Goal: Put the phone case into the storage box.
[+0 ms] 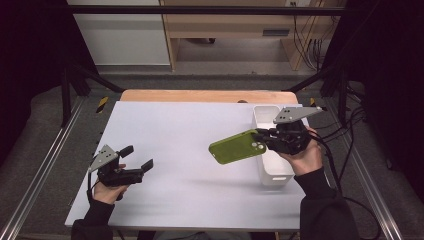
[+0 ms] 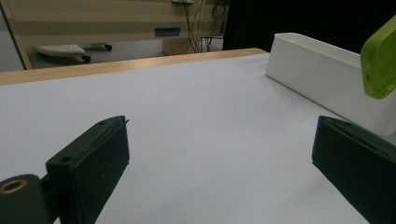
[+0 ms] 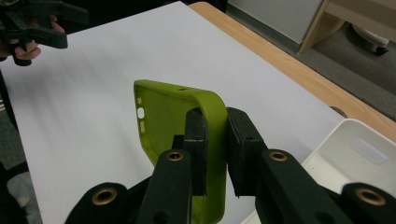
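The right tool (image 1: 264,138) gripped a green phone case (image 1: 238,146) by its edge, holding it in the air over the bench (image 1: 180,150), just beside the white bin (image 1: 270,150). The left tool (image 1: 136,157) hung wide apart, well away from the case, clasping nothing

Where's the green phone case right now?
High view, right side: the phone case is held off the table in the right gripper, just left of the white bin.

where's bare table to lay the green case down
The wide middle of the table, between the left gripper and the white bin, is bare. It is crowded at the right edge, where the right gripper holds the case beside the bin.
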